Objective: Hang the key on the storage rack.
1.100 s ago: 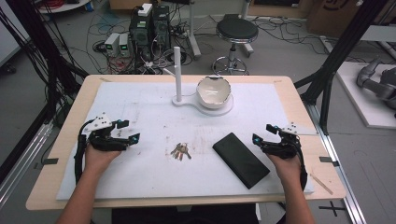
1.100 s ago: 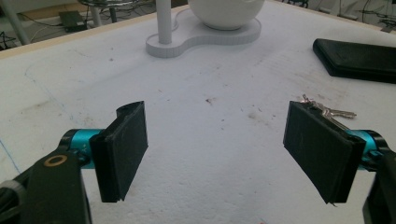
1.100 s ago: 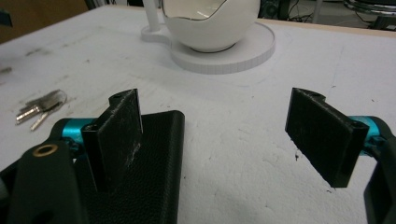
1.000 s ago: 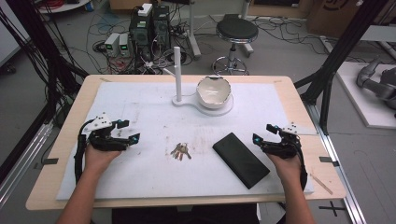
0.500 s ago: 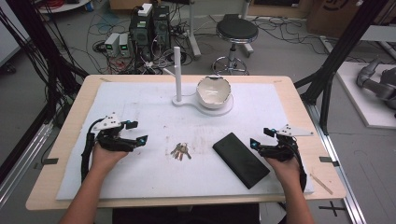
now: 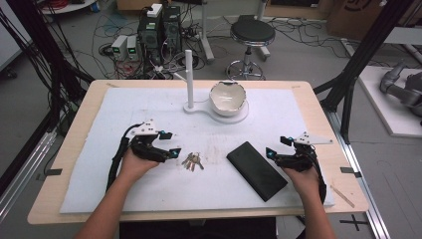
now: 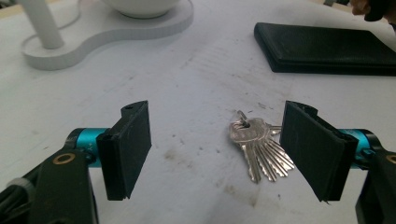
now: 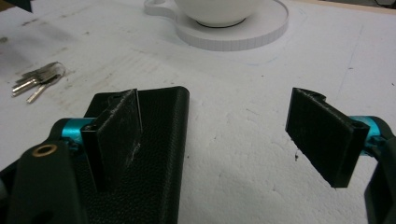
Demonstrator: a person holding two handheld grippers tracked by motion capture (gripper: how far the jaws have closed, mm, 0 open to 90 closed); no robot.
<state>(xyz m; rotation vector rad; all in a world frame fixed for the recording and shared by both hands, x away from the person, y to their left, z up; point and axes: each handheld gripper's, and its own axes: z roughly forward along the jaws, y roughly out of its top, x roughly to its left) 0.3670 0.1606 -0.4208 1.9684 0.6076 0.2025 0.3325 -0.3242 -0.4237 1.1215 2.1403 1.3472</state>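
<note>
A bunch of silver keys (image 6: 192, 161) (image 7: 256, 143) (image 8: 37, 79) lies on the white mat near the table's middle. My left gripper (image 6: 169, 144) (image 7: 219, 154) is open just left of the keys, which sit between its jaws close to the right one. A black wallet (image 6: 256, 170) (image 7: 327, 46) (image 8: 149, 154) lies flat to the right of the keys. My right gripper (image 6: 274, 147) (image 8: 219, 140) is open at the wallet's right end, its left jaw over the leather. A white bowl (image 6: 228, 97) rests on a white stand with an upright post (image 6: 189, 77).
The white mat (image 6: 149, 107) covers most of the wooden table (image 6: 318, 112). Beyond the table's far edge stand a round stool (image 6: 252, 34), computer boxes and cables on the floor. Black frame posts rise at both sides.
Both grippers have moved inward: the left one to the right up to the keys, the right one to the left up to the wallet's end. Both stay open.
</note>
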